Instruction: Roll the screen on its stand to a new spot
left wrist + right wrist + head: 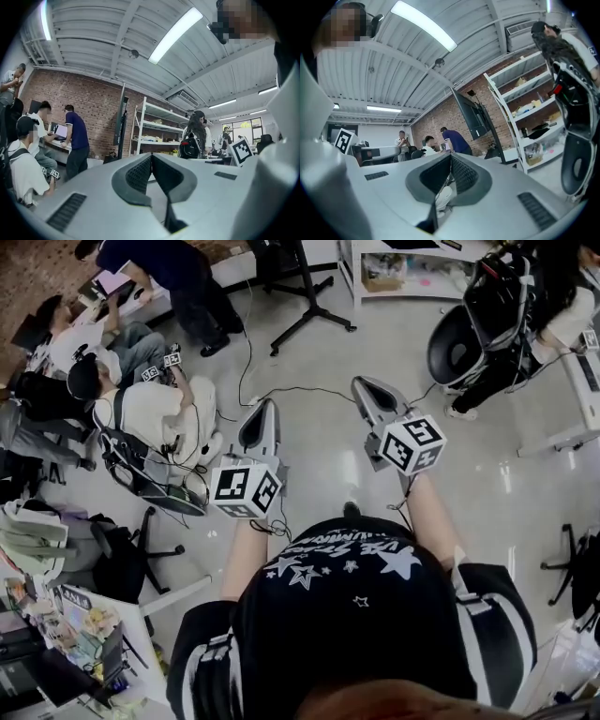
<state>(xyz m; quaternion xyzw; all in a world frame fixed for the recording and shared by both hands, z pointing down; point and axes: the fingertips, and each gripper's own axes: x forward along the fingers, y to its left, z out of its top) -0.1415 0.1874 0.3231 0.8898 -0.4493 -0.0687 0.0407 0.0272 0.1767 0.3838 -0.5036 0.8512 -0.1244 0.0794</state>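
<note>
The screen on its stand shows in the head view only as black legs and a post [302, 298] at the far top, across bare floor from me. It appears edge-on as a dark panel [121, 123] in the left gripper view and as a tilted black panel [474, 115] in the right gripper view, against a brick wall. My left gripper [262, 420] and right gripper [368, 387] are held out side by side over the floor, well short of the stand. Both point up and forward. The left gripper [151, 156] and the right gripper [451, 157] are shut, with nothing between the pads.
Seated people [141, 409] and a person bent over a desk [173, 277] fill the left. Cables [281, 390] run over the floor ahead. A white shelf unit [384, 268] stands beyond the stand. A person with a backpack [497, 315] sits at right. A cluttered desk [56, 624] is near left.
</note>
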